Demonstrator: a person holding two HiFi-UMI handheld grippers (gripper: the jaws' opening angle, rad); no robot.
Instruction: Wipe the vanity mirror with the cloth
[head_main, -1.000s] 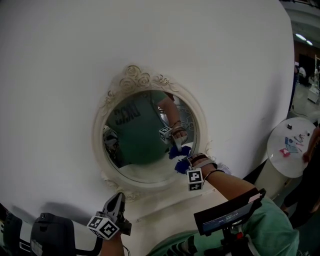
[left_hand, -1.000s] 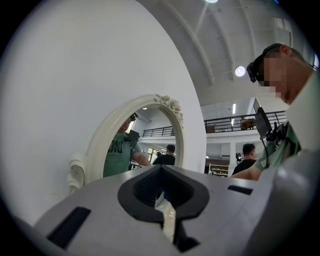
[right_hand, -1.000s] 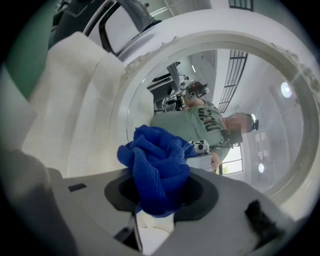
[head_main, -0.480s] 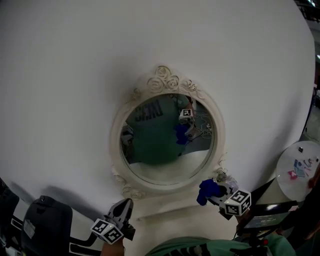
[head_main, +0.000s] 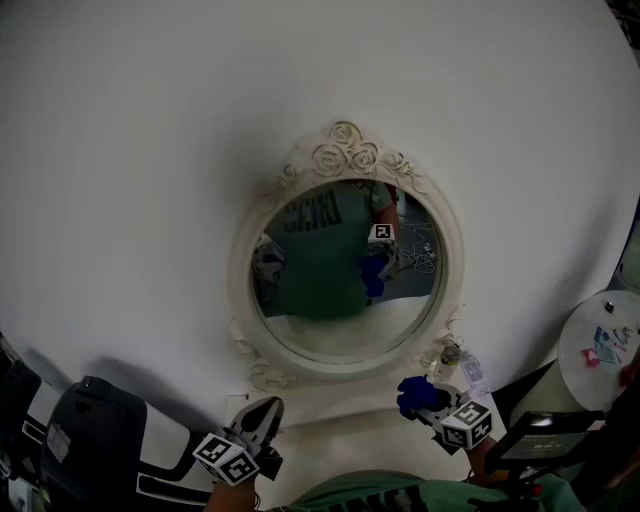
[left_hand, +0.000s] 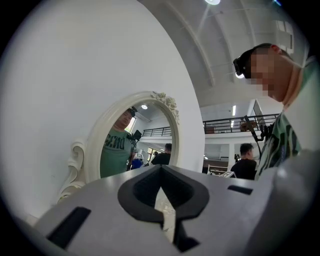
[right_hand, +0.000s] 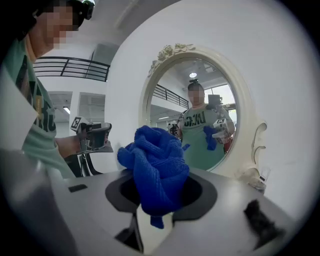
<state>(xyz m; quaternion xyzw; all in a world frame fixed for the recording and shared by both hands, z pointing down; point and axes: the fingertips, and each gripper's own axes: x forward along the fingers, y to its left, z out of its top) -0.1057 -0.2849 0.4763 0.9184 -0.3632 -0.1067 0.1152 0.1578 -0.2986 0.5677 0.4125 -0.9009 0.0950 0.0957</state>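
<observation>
The round vanity mirror (head_main: 322, 300) in an ornate white frame (head_main: 345, 140) hangs on a white wall. It also shows in the left gripper view (left_hand: 131, 145) and the right gripper view (right_hand: 200, 120). My right gripper (head_main: 425, 400) is below the frame's lower right, off the glass, and is shut on a bunched blue cloth (head_main: 415, 393) (right_hand: 157, 165). My left gripper (head_main: 262, 415) is low, under the frame's lower left, with its jaws shut on nothing (left_hand: 162, 212). The glass reflects the person and the cloth.
A small bottle (head_main: 450, 354) stands by the frame's lower right. A dark and white seat or bag (head_main: 90, 440) is at the lower left. At the right edge is a round white table (head_main: 600, 345) with small items. A dark screen (head_main: 545, 430) is near the right arm.
My right gripper has left the glass with the blue cloth and dropped to below the frame's lower right. The left gripper has barely moved. The head view has shifted.
</observation>
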